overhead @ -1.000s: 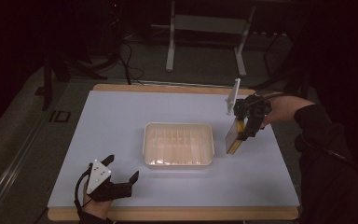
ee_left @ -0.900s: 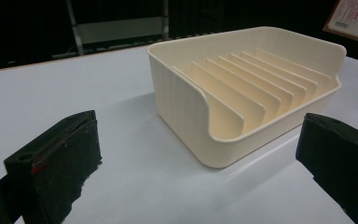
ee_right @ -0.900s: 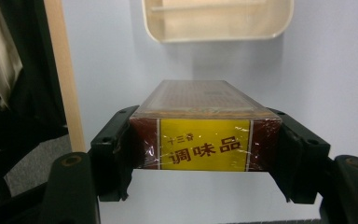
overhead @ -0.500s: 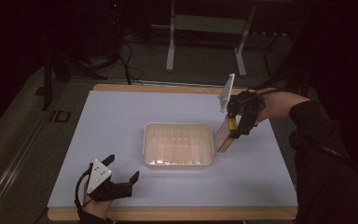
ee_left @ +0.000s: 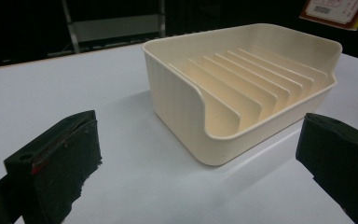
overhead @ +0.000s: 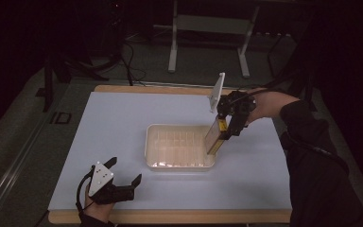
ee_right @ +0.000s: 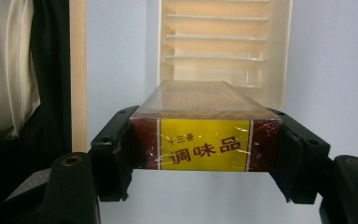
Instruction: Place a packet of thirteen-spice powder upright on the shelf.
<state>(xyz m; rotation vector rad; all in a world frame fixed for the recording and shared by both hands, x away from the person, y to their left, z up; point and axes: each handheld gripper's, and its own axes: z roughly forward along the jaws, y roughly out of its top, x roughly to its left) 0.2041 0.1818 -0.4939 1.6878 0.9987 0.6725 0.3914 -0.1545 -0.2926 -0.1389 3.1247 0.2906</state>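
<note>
A cream plastic rack (overhead: 179, 146) with several slot dividers sits mid-table; it also shows in the left gripper view as the rack (ee_left: 242, 88) and in the right gripper view as the rack (ee_right: 223, 42). My right gripper (overhead: 224, 127) is shut on a flat box with a yellow and dark red label (ee_right: 205, 135), its jaws pressing both narrow sides. The box (overhead: 215, 136) hangs tilted over the rack's right end. My left gripper (overhead: 123, 177) rests near the table's front left, open, with nothing between its jaws (ee_left: 200, 158).
The pale blue table top (overhead: 123, 123) has a wooden edge (overhead: 170, 216) at the front. A metal stand (overhead: 208, 33) and cables lie on the dark floor behind the table. The person's dark sleeve (overhead: 312, 142) reaches in from the right.
My right gripper has carried the box leftward and a little up, from beside the rack's right side to over its right end. The left gripper has stayed put.
</note>
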